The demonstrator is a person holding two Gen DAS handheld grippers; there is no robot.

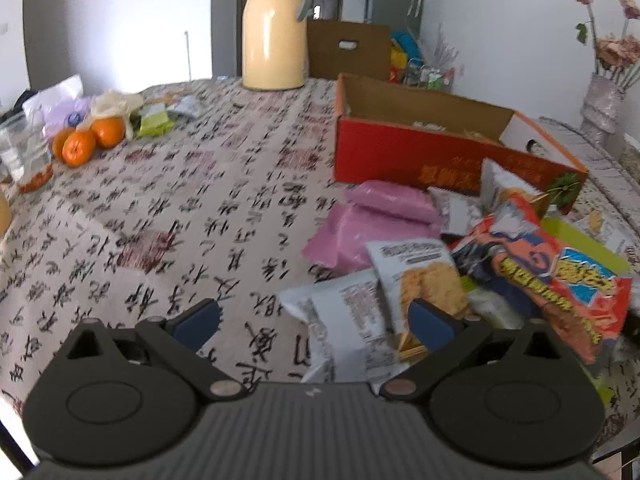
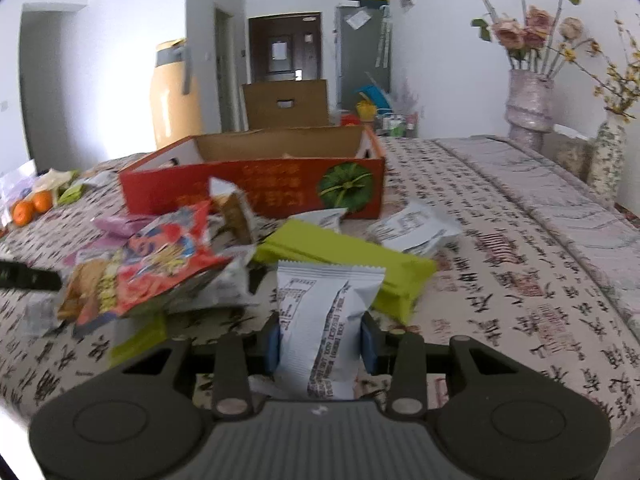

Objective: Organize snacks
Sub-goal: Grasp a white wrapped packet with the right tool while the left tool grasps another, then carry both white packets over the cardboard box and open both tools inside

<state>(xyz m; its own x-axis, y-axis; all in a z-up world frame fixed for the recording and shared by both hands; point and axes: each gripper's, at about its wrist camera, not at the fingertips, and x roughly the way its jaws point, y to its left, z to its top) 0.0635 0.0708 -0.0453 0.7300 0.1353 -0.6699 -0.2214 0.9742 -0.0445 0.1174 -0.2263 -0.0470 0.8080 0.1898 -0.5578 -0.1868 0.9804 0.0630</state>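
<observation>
The right tongs (image 2: pixel 320 344) pinched a white packet (image 2: pixel 320 320) near its lower end, above the bench (image 2: pixel 520 260); it looked light, crinkly, crushable. The left tongs (image 1: pixel 316 322) stood open over another packet (image 1: pixel 344 320).

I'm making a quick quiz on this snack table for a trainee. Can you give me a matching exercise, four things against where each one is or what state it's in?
Things:
1. white snack packet
2. red cardboard box
3. oranges
4. left gripper

Places or states:
A. on the far left of the table, beside plastic bags
B. open, above white packets at the edge of the pile
C. clamped between the right gripper's fingers
D. open-topped, behind the snack pile

Pairs: 1-C, 2-D, 3-A, 4-B
</observation>
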